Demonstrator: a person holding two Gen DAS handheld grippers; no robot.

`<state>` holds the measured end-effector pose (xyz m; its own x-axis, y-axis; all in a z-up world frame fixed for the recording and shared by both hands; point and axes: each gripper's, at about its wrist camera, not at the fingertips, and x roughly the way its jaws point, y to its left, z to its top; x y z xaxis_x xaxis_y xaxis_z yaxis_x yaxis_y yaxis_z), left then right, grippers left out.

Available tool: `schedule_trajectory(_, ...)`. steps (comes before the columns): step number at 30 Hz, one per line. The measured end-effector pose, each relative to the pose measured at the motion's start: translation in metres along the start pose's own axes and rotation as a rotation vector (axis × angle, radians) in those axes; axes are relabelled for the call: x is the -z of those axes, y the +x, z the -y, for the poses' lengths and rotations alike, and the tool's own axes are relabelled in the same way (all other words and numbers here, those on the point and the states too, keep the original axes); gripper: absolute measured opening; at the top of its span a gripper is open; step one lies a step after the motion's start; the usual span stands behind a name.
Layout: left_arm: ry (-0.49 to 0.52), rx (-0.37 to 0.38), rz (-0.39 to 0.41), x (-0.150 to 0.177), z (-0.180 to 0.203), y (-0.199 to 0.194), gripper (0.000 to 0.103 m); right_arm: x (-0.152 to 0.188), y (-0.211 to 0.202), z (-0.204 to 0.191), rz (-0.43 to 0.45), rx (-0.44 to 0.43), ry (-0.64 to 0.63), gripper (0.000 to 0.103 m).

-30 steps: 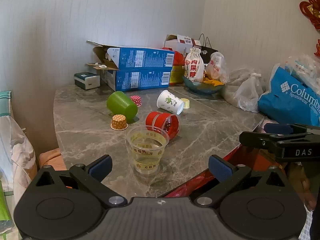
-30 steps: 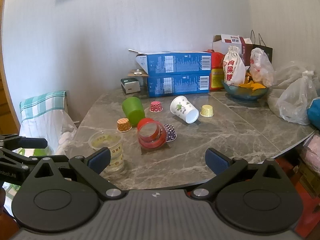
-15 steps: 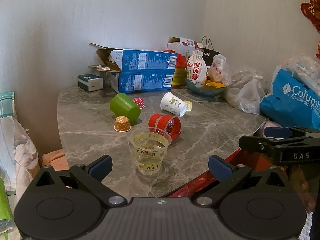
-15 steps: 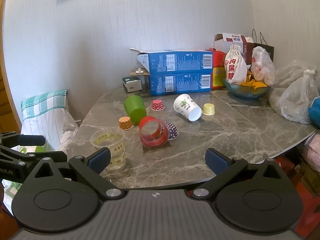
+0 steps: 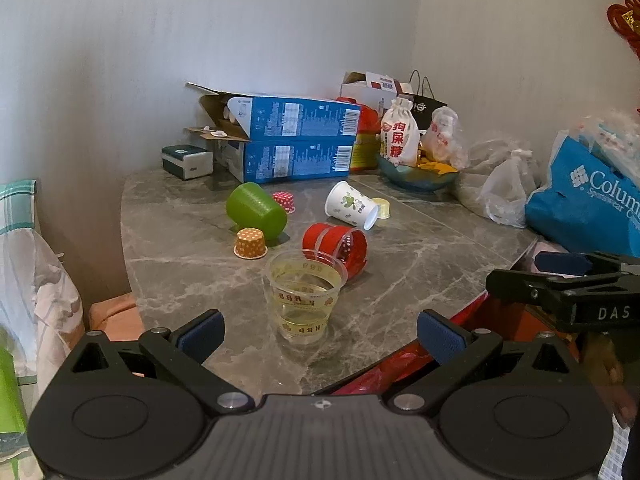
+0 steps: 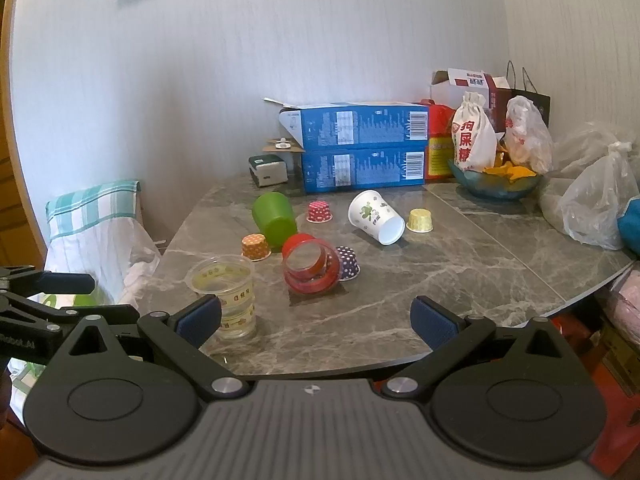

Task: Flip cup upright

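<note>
1. Both claws hang spread wide with nothing between their blue pads, short of the near table edge: the left claw (image 5: 320, 332) faces the clear cup, the right claw (image 6: 316, 322) faces the bare stone in front of the red cup.
2. Furthest left, a checked towel (image 6: 94, 208) drapes over something beside the marble table (image 6: 460, 264), off its rounded left edge.
3. Nearest the front edge stands the clear cup (image 5: 304, 296), upright, mouth up.
4. Behind it an orange dotted cup (image 5: 250, 243) sits mouth down, touching or nearly touching the green cup (image 5: 256, 210), which lies on its side.
5. The red cup (image 6: 310, 264) lies on its side in the middle, mouth towards the front edge, with a purple dotted cup (image 6: 347, 263) tight against its right.
6. Further back and right, the white cup (image 6: 376, 218) lies tipped, with a small yellow cup (image 6: 420, 220) just beside its mouth.
7. Blue boxes (image 6: 360, 148) line the back wall.
8. Right of the red cup the stone is bare out to the curved edge; plastic bags (image 6: 596, 204) crowd the far right.
</note>
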<state>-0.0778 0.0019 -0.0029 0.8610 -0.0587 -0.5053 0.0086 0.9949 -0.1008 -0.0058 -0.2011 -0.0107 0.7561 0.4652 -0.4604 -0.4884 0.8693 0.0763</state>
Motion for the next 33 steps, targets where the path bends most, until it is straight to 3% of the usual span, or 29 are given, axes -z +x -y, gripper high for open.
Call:
schedule_trajectory(10, -0.005, -0.072, 0.0, 0.0013, 0.0024, -0.0013, 0.103, 0.001, -0.0014, 0.0007, -0.001, -0.009, 0.003, 0.102)
schedule_trajectory(33, -0.032, -0.074, 0.003, 0.0017, -0.0007, -0.0039, 0.103, 0.0026, -0.0009, -0.0016, -0.008, -0.027, 0.001, 0.102)
